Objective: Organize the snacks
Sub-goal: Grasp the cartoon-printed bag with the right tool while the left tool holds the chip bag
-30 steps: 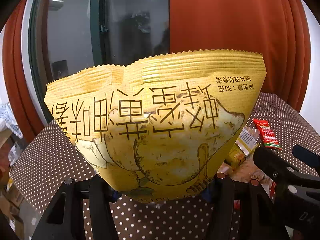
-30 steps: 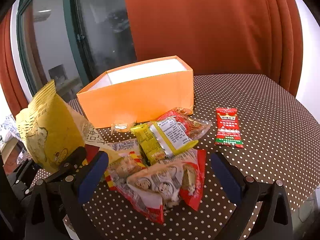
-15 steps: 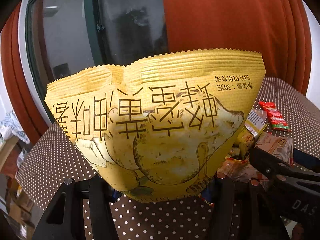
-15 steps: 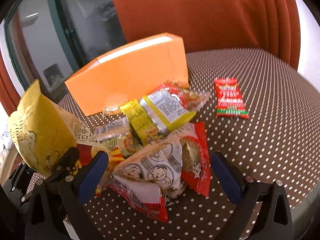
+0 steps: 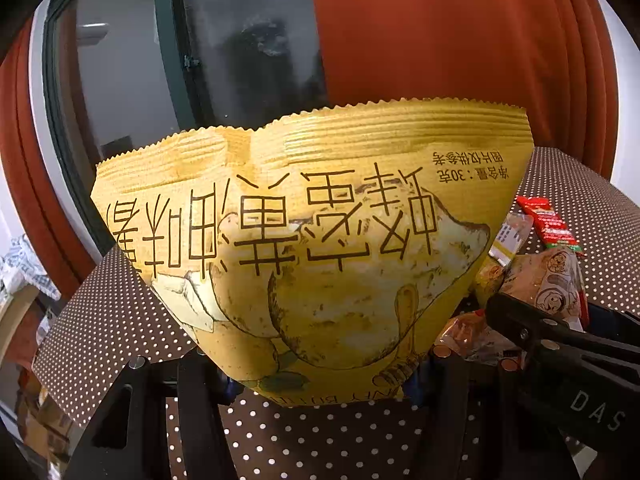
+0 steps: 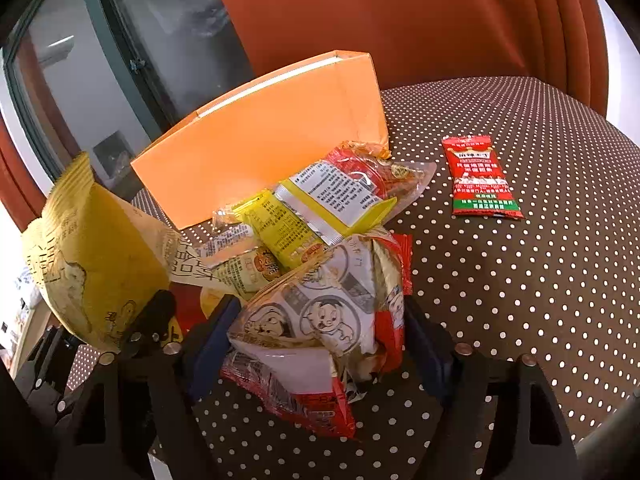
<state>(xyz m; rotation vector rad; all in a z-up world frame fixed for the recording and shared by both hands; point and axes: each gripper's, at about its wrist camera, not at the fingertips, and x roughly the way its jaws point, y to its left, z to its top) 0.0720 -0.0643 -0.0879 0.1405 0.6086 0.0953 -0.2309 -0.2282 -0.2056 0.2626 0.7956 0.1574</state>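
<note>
Right gripper (image 6: pixel 316 344) is closing on the cartoon-printed red snack packet (image 6: pixel 320 320), whose crumpled body sits between its jaws at the near edge of the snack pile (image 6: pixel 312 216), with the orange box (image 6: pixel 264 148) beyond. Squeeze gently on the packet's middle, so it does not slip or drag neighbours along. Left gripper (image 5: pixel 320 384), just to its left, is clamped on the yellow chip bag (image 5: pixel 312 248), which should be kept clear.
</note>
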